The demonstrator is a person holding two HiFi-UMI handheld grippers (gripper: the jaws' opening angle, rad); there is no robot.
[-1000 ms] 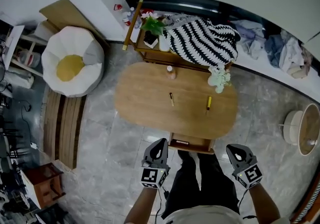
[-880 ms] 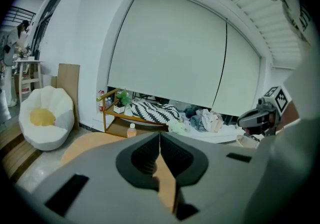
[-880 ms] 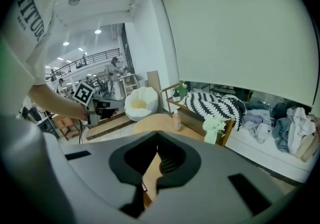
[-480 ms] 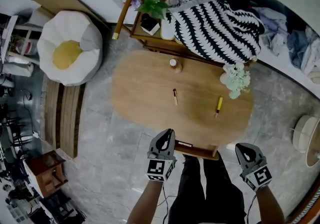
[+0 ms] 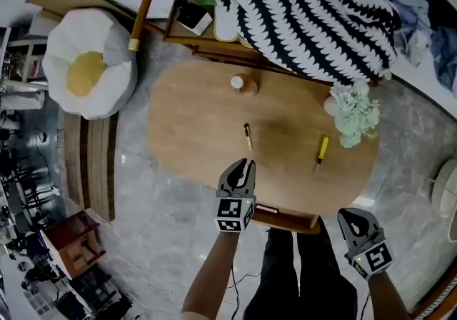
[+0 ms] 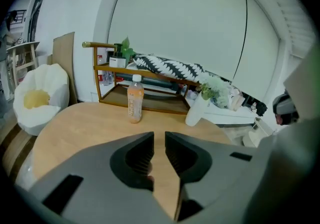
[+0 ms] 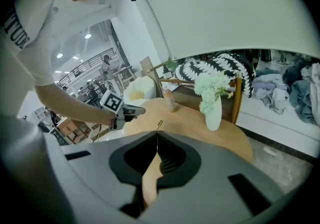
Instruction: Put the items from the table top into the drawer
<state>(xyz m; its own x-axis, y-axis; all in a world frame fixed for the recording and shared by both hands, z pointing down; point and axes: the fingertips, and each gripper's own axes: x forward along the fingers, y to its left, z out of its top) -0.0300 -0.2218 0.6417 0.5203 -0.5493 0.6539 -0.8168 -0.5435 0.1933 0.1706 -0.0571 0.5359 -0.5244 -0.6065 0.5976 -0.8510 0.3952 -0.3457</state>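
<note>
On the worktop [image 5: 193, 118], bottle [image 5: 238, 83], dark pen [image 5: 247, 136] and yellow pen [image 5: 322, 151] lie outside the open drawer [image 5: 293, 220], all left to stow; your left hand-held gripper [image 5: 245, 165] is opening on nothing, right hand-held gripper [image 5: 353, 216] clenched empty.

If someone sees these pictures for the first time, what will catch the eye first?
The black-and-white striped blanket on the rack behind the oval wooden table stands out most. Next come the white beanbag with a yellow centre at the left, and the vase of pale flowers at the table's right end.
</note>
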